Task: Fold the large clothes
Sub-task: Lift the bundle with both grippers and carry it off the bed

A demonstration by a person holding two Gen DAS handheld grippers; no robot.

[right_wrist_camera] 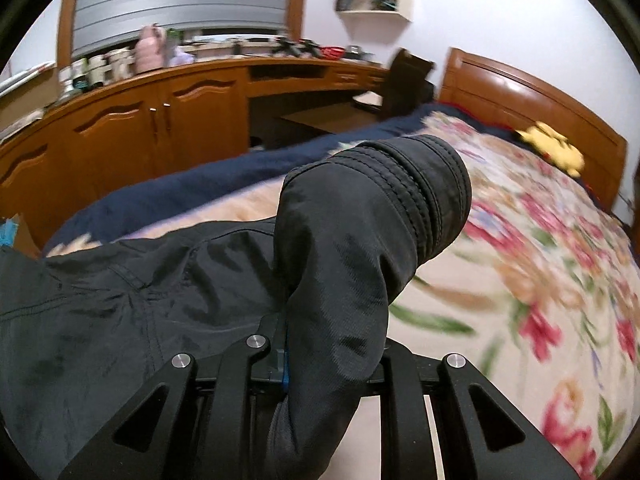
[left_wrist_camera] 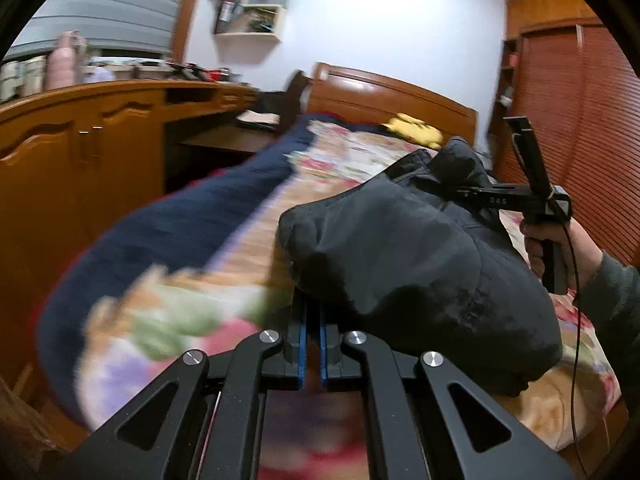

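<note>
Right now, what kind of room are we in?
Most likely a home bedroom: a bed with a floral quilt and wooden headboard, wooden cabinets along the wall, and a cluttered wall shelf.

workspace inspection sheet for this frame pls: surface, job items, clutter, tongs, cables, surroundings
Surface: bed with floral quilt, navy border along its far edge.
Job's things: black jacket bunched and lifted off the quilt between both tongs; ribbed cuff sticks up in the right wrist view.
Clutter: yellow plush toy near the headboard.
Grippers: left tongs shut, tips under a jacket fold; right tongs shut on the jacket, fabric draped over the fingers.
Cables: thin black cable hanging from the right handle.
Surroundings: wooden cabinets with a cluttered top, wall shelf, slatted wardrobe door, grey blind.
</note>
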